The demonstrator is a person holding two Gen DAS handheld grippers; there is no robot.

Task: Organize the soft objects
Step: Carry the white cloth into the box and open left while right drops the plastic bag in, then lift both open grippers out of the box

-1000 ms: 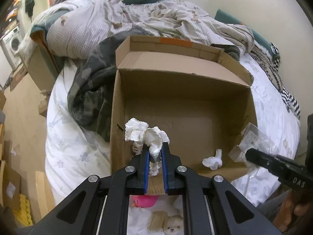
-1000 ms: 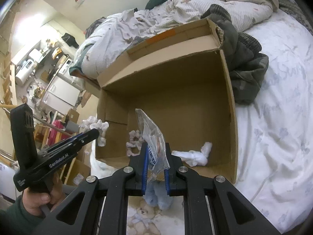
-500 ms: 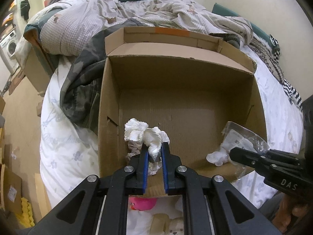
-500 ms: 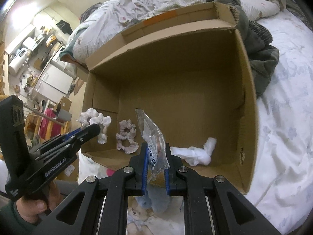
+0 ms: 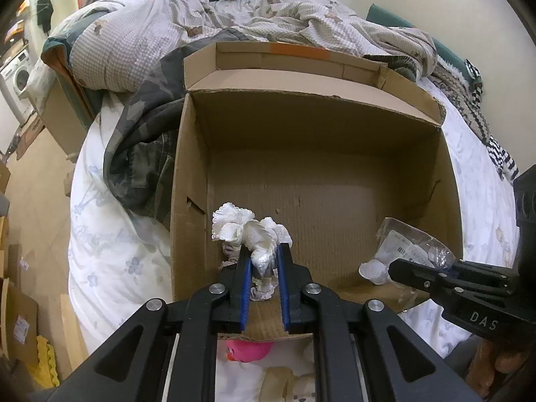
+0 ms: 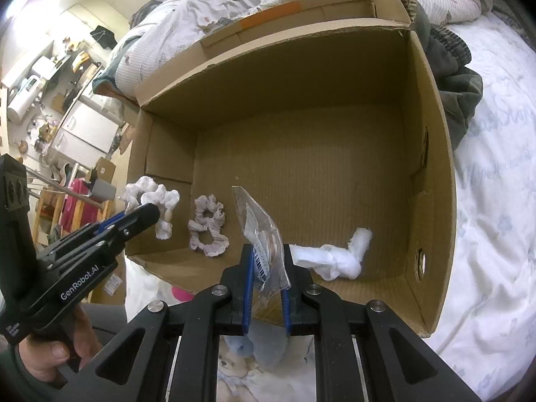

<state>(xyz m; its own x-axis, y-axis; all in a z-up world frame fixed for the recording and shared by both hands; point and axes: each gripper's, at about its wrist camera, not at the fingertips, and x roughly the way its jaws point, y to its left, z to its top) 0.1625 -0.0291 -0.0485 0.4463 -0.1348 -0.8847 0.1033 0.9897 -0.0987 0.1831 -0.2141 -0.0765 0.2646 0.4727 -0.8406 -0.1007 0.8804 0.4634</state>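
An open cardboard box (image 5: 335,140) (image 6: 432,154) lies on the bed. My left gripper (image 5: 263,254) is shut on a white frilly scrunchie (image 5: 248,231) and holds it above the box's near left corner; it also shows in the right wrist view (image 6: 150,201). My right gripper (image 6: 266,251) is shut on a clear plastic bag (image 6: 258,231) over the box's near edge; the bag also shows in the left wrist view (image 5: 408,248). On the box floor lie a pale pink scrunchie (image 6: 207,226) and a white soft wad (image 6: 338,254).
A crumpled quilt (image 5: 234,16) and a dark camouflage garment (image 5: 144,144) lie behind and left of the box. A dark garment (image 6: 452,77) lies at its right. A pink toy (image 5: 248,351) and a plush bear (image 6: 234,368) lie on the white sheet below the grippers.
Both grippers have moved forward and lower over the box with their loads still held. The box now fills more of both views.
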